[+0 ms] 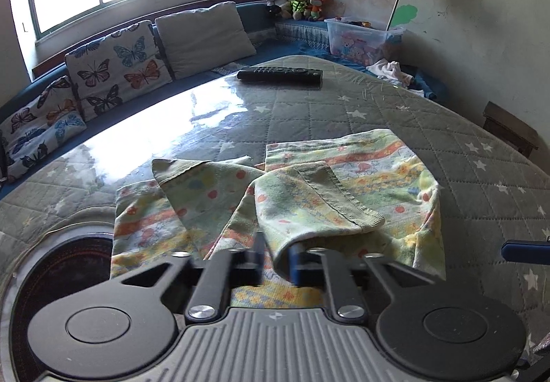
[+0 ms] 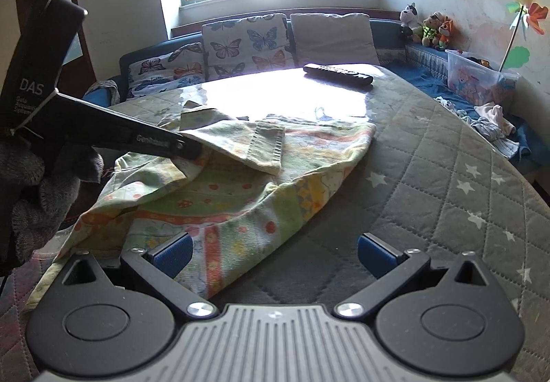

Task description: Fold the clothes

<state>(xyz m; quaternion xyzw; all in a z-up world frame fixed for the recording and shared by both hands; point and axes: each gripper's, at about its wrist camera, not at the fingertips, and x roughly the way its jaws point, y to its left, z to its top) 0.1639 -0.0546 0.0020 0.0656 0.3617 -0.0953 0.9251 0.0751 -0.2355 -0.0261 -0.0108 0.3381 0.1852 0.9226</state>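
Patterned shirt (image 1: 309,196) lies on the quilted table (image 1: 447,127), sleeves folded inward. Left gripper (image 1: 276,260) pinches a sleeve at 6 o'clock; right gripper (image 2: 273,253) gapes wide, holding nothing. Remote (image 1: 280,74) at 12 o'clock.

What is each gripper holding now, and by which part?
The left gripper pinches the garment by a fold of a sleeve, near its side. The right gripper is open and holds nothing.

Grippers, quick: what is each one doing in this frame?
Left gripper: closed on a fold of the printed garment.
Right gripper: open, holding nothing, over the garment's near edge.
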